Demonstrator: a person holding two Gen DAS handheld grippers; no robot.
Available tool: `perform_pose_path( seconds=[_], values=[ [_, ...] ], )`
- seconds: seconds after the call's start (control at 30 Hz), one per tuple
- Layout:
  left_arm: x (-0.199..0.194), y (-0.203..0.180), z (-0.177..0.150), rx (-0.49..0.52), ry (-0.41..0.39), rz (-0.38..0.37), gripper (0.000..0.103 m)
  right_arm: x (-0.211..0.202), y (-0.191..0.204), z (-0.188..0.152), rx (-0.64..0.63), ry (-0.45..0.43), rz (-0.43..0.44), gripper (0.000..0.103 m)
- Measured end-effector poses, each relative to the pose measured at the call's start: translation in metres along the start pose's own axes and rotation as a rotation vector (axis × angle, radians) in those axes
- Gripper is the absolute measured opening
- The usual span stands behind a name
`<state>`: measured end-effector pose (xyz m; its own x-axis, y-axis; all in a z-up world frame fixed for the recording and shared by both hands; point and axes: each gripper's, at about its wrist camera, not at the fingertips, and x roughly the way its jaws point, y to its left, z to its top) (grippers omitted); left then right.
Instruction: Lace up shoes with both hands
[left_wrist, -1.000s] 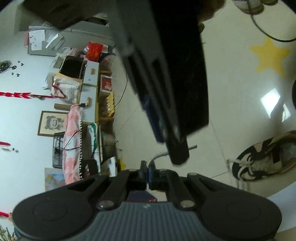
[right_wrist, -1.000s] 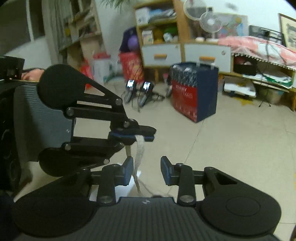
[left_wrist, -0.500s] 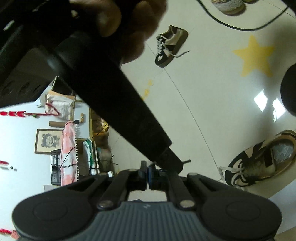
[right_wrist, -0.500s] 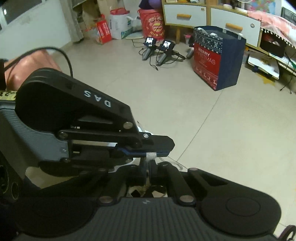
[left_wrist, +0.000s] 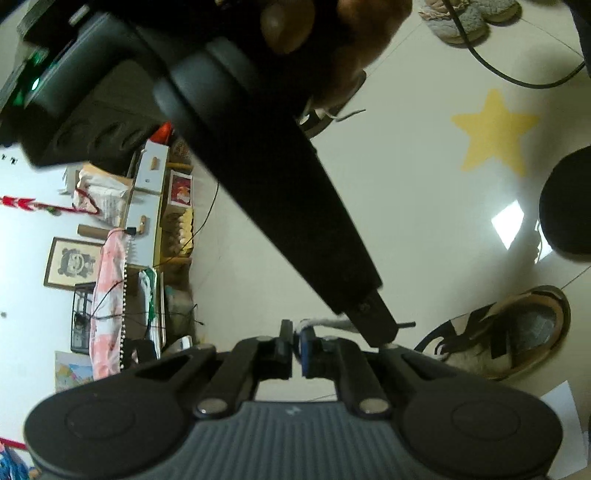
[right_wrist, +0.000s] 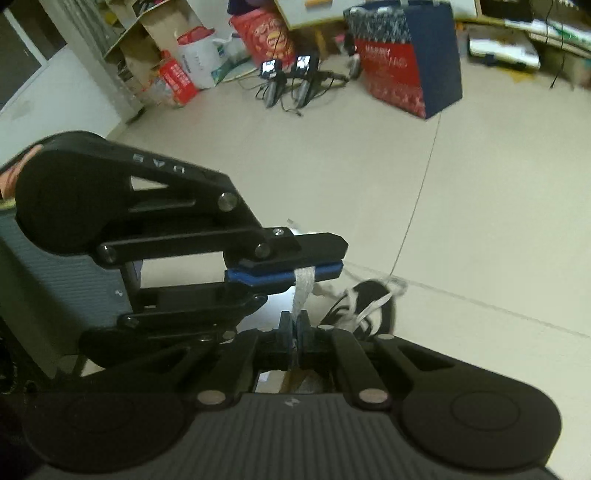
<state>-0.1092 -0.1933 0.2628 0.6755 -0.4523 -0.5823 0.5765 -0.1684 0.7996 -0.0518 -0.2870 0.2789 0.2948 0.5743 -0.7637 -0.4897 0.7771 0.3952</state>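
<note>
Low in the centre of the right wrist view, the right gripper (right_wrist: 295, 325) is clenched on a flat white lace (right_wrist: 303, 291). The left gripper (right_wrist: 295, 271) reaches in from the left of the frame and pins the same lace just above, against its blue pad. The short stretch between the two grips looks nearly straight. In the left wrist view a sliver of gap shows between the left jaws as they begin to open, though the lace is still caught there and trails off to the right.

The shoe (right_wrist: 373, 306), a black-and-white trainer, lies on the tiled floor (right_wrist: 443, 206) just behind the grippers, right of centre, with loose lace loops spilling over its top. In the left wrist view it sits at the lower right edge.

The lace is probably light, soft and limp: it should sag wherever it is not held and fold flat between the pads. Its woven surface likely gives rubber pads decent purchase, but a thin band can slide out edgewise if the pinch is slack. The best hold seems to be near the free end, square across the width, leaving a short stiff stub to feed through an eyelet. The shoe itself is unheld and may shift if the lace is pulled hard.
</note>
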Motion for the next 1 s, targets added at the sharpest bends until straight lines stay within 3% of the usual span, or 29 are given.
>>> perform_pose_path(
  seconds=[0.13,0.4,0.7,0.8,0.9,1.0],
  values=[
    [-0.003,0.012,-0.01,-0.107,0.012,0.017,0.014,-0.016,-0.001,0.002,0.021,-0.056,-0.009,0.002],
    [0.001,0.006,-0.034,-0.24,0.069,0.007,0.014,-0.015,-0.001,0.008,0.033,-0.099,0.02,0.002],
    [0.007,-0.004,-0.059,-0.357,0.165,0.115,0.014,-0.045,-0.004,0.019,0.037,-0.237,-0.039,0.002],
    [0.02,-0.011,-0.067,-0.393,0.216,0.222,0.014,-0.057,-0.004,0.019,0.046,-0.289,-0.036,0.002],
    [0.032,-0.006,-0.081,-0.497,0.269,0.291,0.015,-0.066,-0.018,0.013,0.091,-0.332,-0.048,0.002],
    [0.039,0.002,-0.095,-0.613,0.291,0.295,0.014,-0.07,-0.037,0.002,0.164,-0.362,-0.07,0.002]
  ],
)
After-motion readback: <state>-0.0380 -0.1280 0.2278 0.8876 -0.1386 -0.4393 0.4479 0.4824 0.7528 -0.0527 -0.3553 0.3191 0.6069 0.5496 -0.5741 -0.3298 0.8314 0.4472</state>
